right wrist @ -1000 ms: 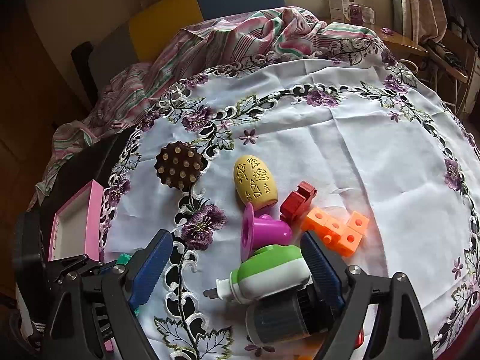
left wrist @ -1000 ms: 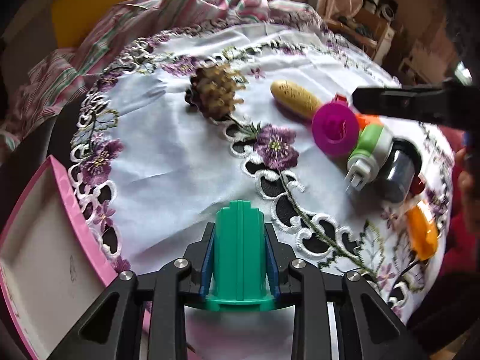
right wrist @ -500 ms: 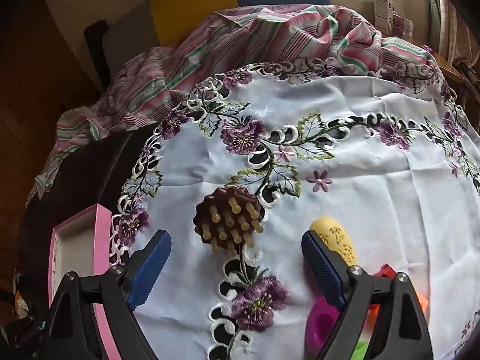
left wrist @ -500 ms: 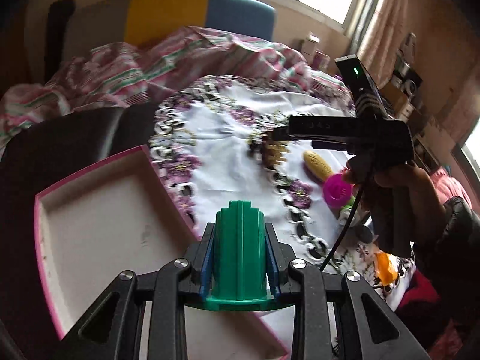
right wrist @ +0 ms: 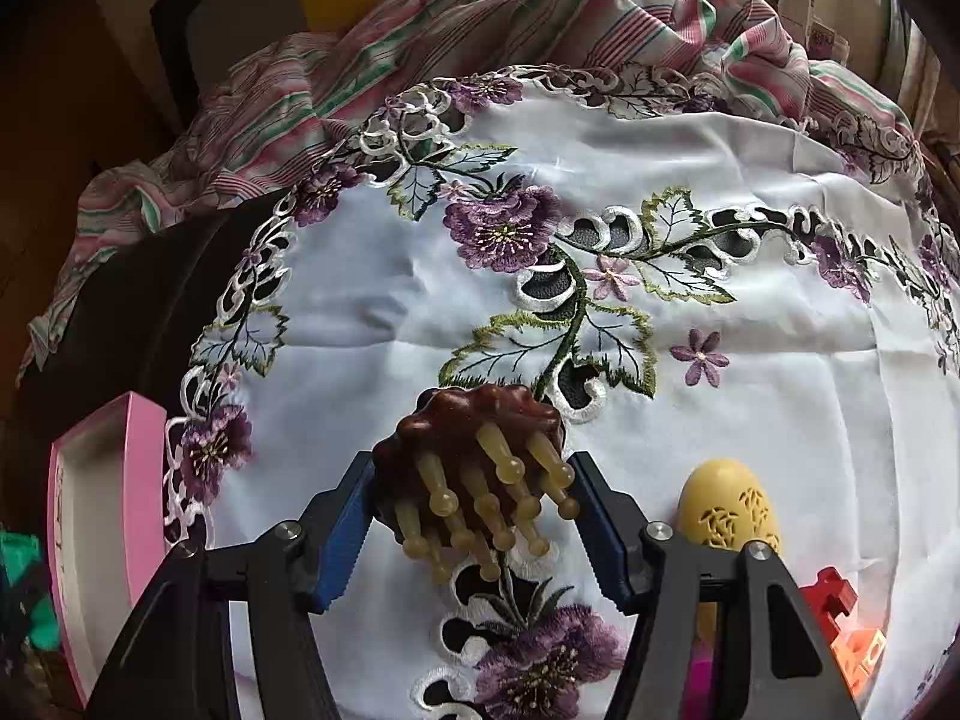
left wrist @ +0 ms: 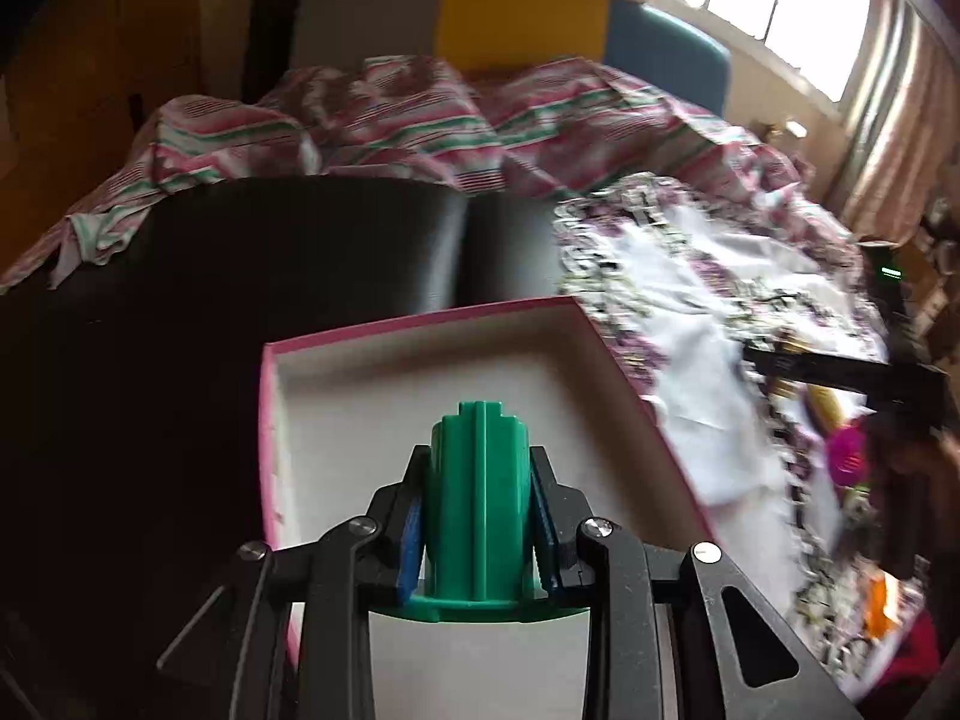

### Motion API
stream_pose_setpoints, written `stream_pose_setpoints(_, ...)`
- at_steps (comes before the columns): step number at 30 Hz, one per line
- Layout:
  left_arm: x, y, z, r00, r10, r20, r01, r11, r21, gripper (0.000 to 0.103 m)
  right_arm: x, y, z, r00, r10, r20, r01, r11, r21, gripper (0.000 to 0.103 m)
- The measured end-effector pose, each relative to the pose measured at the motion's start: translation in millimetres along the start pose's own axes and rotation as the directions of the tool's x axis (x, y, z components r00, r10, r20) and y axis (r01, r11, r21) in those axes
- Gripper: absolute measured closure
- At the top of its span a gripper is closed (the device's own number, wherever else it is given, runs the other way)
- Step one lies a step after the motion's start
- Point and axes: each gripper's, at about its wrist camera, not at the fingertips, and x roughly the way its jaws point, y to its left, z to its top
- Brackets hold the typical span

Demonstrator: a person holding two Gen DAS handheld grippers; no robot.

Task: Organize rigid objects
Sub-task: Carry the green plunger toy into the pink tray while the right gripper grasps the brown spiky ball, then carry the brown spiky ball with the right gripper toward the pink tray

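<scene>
Left gripper (left wrist: 477, 516) clamped narrow on a green plastic piece (left wrist: 478, 498), blue pads on both flanks, piece upright between the fingers with its flanged base toward the camera and its long axis running forward along the fingers. Pink-rimmed box (left wrist: 420, 319) sits directly below and ahead of it, white floor bare where visible, near-right rim just right of the fingertips. Judgement: next move is a drop straight down into the box; no sideways travel looks needed.

Right gripper (right wrist: 474, 510) has just been closing its jaws around the brown massager head (right wrist: 480, 450), tan pegs pointing back at the camera. Head sits between the blue pads, left pad looks touching its side, right pad against or just beside the pegs; can't tell if the squeeze is firm. Head is roundish, no clear long axis, resting on the cloth or barely off it. From this gripper the box lies well off to the left, at the cloth's edge.

Yellow egg-shaped object (right wrist: 729, 510) just right of the right fingers, red block (right wrist: 831, 591) and orange blocks (right wrist: 864, 651) further right and nearer the camera.

Surface: white embroidered tablecloth (right wrist: 384, 300) with purple flowers and cutwork, over a dark table; striped pink-green fabric (right wrist: 420, 42) bunched beyond. Window far right in the left view, yellow and blue panels on the chair behind.
</scene>
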Motion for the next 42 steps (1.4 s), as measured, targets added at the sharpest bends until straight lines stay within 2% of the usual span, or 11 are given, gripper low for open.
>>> stream_pose_setpoints(5, 22, 14, 6, 0.997, 0.068, -0.024, -0.069, 0.997, -0.029, 0.073, -35, 12, -31, 1.0, -0.007, 0.025, 0.009, 0.994, -0.109, 0.039)
stream_pose_setpoints(10, 34, 13, 5, 0.996, 0.086, -0.032, -0.087, 0.996, -0.026, 0.073, -65, 15, -68, 0.999, 0.016, 0.04, -0.01, 0.988, -0.155, 0.039)
stream_pose_setpoints(17, 41, 8, 2, 0.991, 0.128, -0.03, -0.129, 0.991, -0.03, 0.072, -60, 14, -94, 0.999, 0.038, 0.031, -0.033, 0.986, -0.163, 0.039)
stream_pose_setpoints(21, 26, 6, -2, 0.989, 0.146, 0.006, -0.146, 0.989, -0.033, 0.053, -56, 16, -98, 0.999, 0.038, 0.026, -0.033, 0.982, -0.184, 0.039)
stream_pose_setpoints(23, 18, 6, -3, 0.988, 0.15, 0.026, -0.149, 0.988, -0.038, 0.047, -55, 16, -98, 0.999, 0.041, 0.028, -0.035, 0.981, -0.189, 0.039)
stream_pose_setpoints(28, -6, -1, -11, 0.988, 0.14, 0.058, -0.136, 0.989, -0.057, 0.043, -52, 15, -98, 0.999, 0.033, 0.016, -0.03, 0.982, -0.188, 0.039)
stream_pose_setpoints(36, -50, -23, -41, 0.98, 0.155, 0.125, -0.15, 0.988, -0.042, 0.027, -49, 17, -100, 1.0, 0.017, 0.01, -0.015, 0.979, -0.204, 0.039)
stream_pose_setpoints(42, -67, -29, -62, 0.982, 0.15, 0.114, -0.145, 0.988, -0.052, 0.026, -49, 18, -100, 1.0, 0.02, 0.007, -0.018, 0.979, -0.205, 0.039)
